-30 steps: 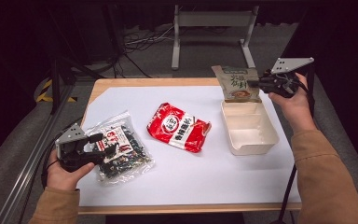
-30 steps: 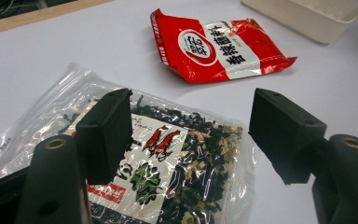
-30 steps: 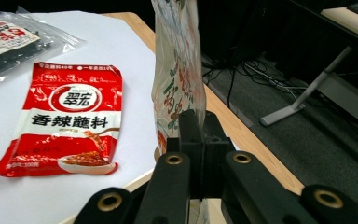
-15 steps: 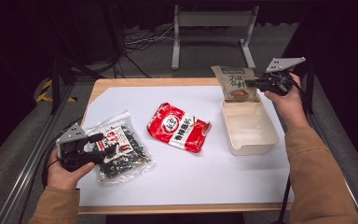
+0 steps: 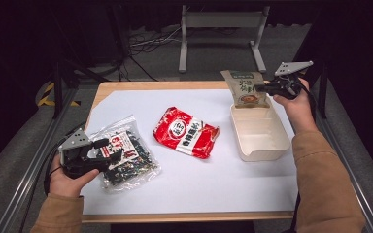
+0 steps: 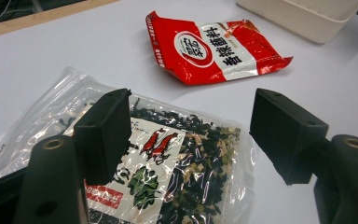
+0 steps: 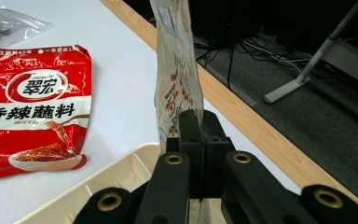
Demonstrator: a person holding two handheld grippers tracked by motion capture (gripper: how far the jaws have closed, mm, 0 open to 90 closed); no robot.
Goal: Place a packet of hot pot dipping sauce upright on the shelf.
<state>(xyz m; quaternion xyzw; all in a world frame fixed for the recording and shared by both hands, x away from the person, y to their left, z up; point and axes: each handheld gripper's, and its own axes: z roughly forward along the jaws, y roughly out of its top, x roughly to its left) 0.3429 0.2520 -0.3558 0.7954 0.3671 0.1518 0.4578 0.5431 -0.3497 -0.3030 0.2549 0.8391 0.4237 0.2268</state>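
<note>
Overhead, the right gripper [image 5: 261,88] pinches a green-brown packet [image 5: 245,88] upright above the far end of the cream tray [image 5: 277,145]; nothing lies inside yet. A red sachet [image 5: 186,132] rests just left of the tray, with bare white sheet between them. Farther left of the tray, the left gripper [image 5: 110,154] hovers over a clear seaweed bag [image 5: 126,154]. Through the left gripper view, its jaws stand wide above the bag, unclosed. Through the right gripper view, its jaws clamp the packet's edge over the tray rim [image 7: 121,179], near the table's wooden edge [image 7: 242,109].
</note>
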